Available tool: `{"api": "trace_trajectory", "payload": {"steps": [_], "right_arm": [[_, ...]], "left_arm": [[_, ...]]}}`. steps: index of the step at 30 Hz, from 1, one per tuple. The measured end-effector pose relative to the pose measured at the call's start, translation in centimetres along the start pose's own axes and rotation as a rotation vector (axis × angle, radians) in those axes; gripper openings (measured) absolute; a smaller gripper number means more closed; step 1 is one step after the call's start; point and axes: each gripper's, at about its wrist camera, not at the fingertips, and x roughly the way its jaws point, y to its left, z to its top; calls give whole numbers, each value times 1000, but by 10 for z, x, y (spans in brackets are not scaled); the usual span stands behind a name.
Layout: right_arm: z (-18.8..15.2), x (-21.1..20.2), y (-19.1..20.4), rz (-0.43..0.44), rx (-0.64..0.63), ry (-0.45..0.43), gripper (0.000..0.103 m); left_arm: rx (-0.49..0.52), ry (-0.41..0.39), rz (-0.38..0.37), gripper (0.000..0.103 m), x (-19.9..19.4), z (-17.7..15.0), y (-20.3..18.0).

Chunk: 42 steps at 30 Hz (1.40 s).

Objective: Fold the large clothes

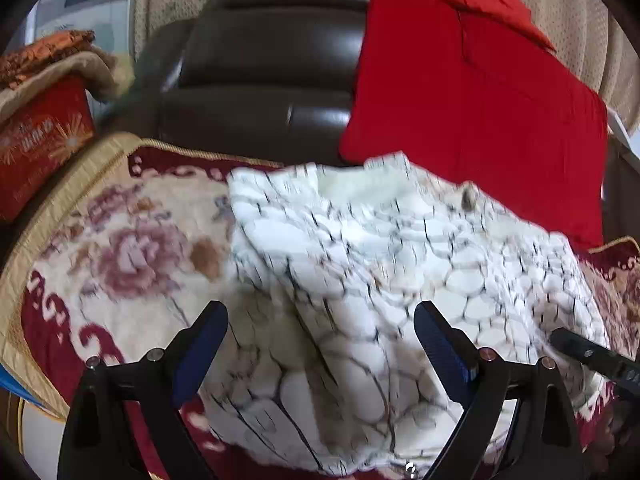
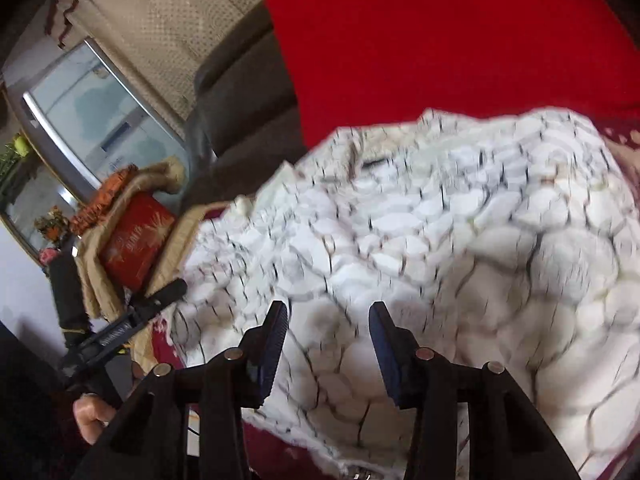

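Observation:
A large white garment with a dark cracked-stone print lies bunched on a red and cream floral blanket. It fills the right wrist view too. My left gripper is open wide, just above the garment's near part, holding nothing. My right gripper is open, its blue pads either side of a fold of the garment's near edge, not closed on it. The right gripper's tip shows in the left wrist view; the left gripper shows in the right wrist view.
A red cloth hangs over a dark leather sofa behind the garment. A red box under folded beige and orange fabric sits at the left. A window and beige curtain lie beyond.

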Motion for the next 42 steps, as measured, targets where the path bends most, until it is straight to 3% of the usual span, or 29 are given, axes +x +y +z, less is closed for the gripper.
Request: {"api": "trace_trajectory", "payload": {"steps": [3, 4, 6, 9, 12, 16, 21, 25, 30, 36, 42], "right_arm": [[-11, 19, -4, -75, 17, 78, 44], [-12, 24, -7, -87, 27, 94, 42], [-13, 23, -13, -77, 65, 94, 42], [-14, 7, -13, -65, 72, 62, 42], [-16, -18, -12, -68, 59, -9, 42], [-18, -40, -14, -78, 66, -80, 42], [-23, -10, -33, -126, 103, 41, 42], [-21, -10, -39, -93, 128, 44, 42], [-16, -18, -44, -60, 157, 31, 42], [-11, -32, -16, 4, 89, -76, 43], [-2, -18, 21, 96, 15, -112, 42]], "left_arm": [[33, 125, 43, 94, 33, -17, -3], [43, 134, 45, 95, 39, -21, -4], [68, 86, 56, 99, 39, -29, -6], [69, 74, 62, 98, 34, -27, -8], [64, -17, 38, 98, 14, -27, -11], [150, -89, 33, 98, -1, -32, -32], [205, 49, 57, 99, 30, -42, -47], [140, 59, 23, 99, 27, -36, -39], [36, 16, 27, 99, -3, -44, -17], [-224, 9, 10, 99, -36, -55, 48], [-444, 99, -139, 99, -23, -62, 80]]}}
